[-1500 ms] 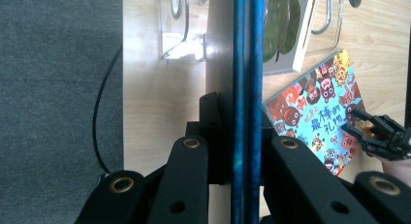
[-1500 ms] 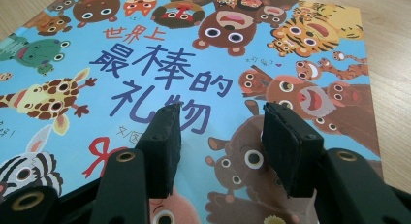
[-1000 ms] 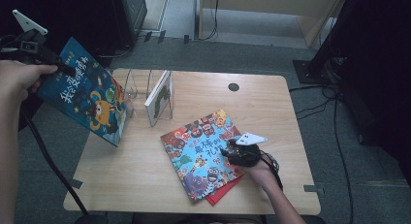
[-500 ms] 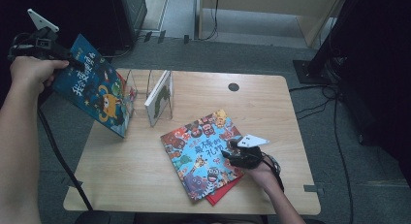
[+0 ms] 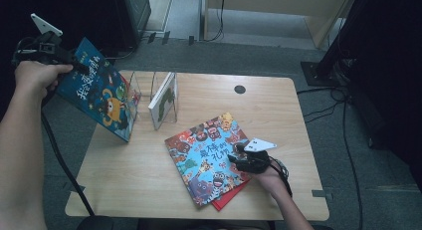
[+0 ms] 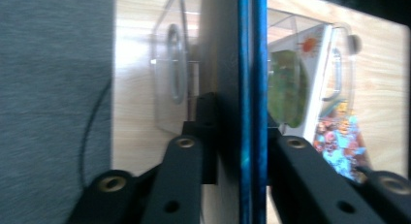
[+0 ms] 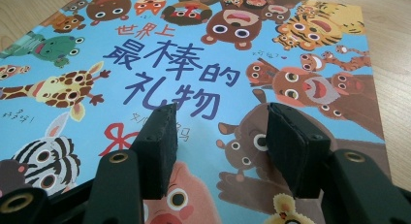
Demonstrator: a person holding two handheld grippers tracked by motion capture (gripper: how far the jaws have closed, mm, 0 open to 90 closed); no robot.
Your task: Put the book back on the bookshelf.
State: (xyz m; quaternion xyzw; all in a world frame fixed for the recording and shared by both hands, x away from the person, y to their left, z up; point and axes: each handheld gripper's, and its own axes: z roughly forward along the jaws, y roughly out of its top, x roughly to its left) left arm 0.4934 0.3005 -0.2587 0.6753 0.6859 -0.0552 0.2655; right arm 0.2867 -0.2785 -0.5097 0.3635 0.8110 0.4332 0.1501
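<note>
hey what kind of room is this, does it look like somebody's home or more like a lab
More like a lab or office workspace, probably: grey carpet floor, cables trailing past dark equipment stands, and a plain wooden table set up with picture books and a clear book rack.

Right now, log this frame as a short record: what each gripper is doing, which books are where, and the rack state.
left gripper: shut on the blue book, held tilted at the table's left edge
right gripper: open, jaws over the animal-cover book
animal-cover book: flat on the table, atop a red book
clear rack: holds one upright white book
</note>
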